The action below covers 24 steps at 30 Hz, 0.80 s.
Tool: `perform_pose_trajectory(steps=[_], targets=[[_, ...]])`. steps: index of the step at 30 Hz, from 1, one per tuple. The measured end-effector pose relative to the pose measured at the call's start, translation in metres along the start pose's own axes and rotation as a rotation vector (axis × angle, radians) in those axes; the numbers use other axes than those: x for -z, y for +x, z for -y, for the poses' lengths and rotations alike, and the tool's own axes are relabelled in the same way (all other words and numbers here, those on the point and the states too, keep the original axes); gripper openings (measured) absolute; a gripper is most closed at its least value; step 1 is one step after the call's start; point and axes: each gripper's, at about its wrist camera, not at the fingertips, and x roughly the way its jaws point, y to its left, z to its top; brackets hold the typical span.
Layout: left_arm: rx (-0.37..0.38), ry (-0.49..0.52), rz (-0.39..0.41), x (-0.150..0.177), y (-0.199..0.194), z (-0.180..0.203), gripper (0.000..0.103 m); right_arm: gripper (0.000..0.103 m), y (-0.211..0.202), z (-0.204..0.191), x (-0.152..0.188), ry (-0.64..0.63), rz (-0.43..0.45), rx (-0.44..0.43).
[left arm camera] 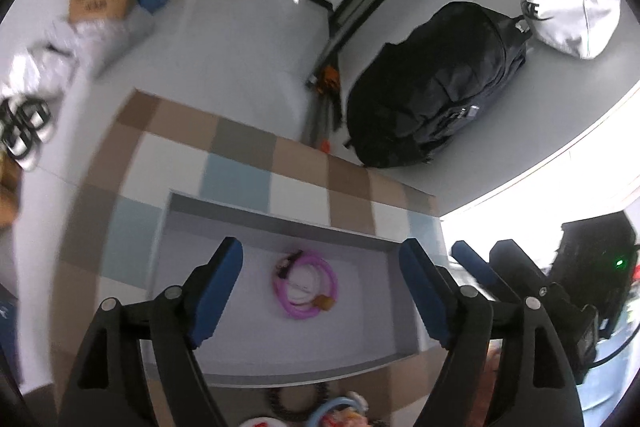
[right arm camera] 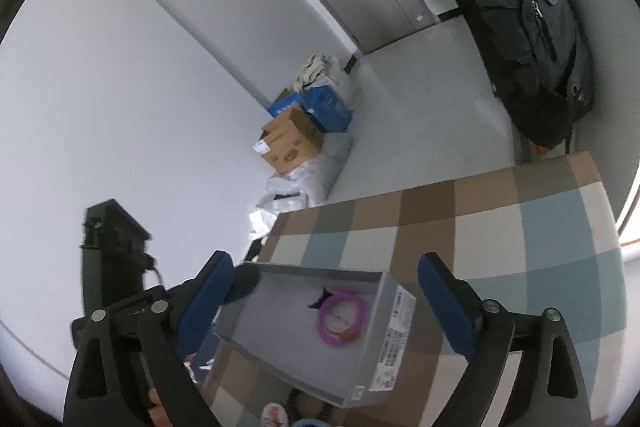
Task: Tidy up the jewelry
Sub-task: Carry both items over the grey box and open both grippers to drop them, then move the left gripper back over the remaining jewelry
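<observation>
Pink bracelet is already being kept in grey box, w/ both grippers being held wide & empty, other pieces being left on worktop.

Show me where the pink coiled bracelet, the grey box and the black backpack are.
Pink coiled bracelet [left arm camera: 306, 285]: left wrist view, on its looped pink cord.
Grey shallow cardboard box [right arm camera: 394, 327]: right wrist view, on its labelled side wall.
Black fabric backpack [left arm camera: 436, 87]: left wrist view, on its front panel.
</observation>
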Motion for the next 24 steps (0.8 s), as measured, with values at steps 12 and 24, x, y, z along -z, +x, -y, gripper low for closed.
perform_pose_trajectory(steps=[12,24], targets=[[-0.228,0.122,0.179,0.021,-0.032,0.002,0.077,0.103,-0.02,-0.017,0.017,-0.166,0.011,0.096],[-0.269,0.138,0.131,0.059,-0.039,0.008,0.086,0.103,-0.036,-0.031,0.047,-0.272,-0.017,0.179]])
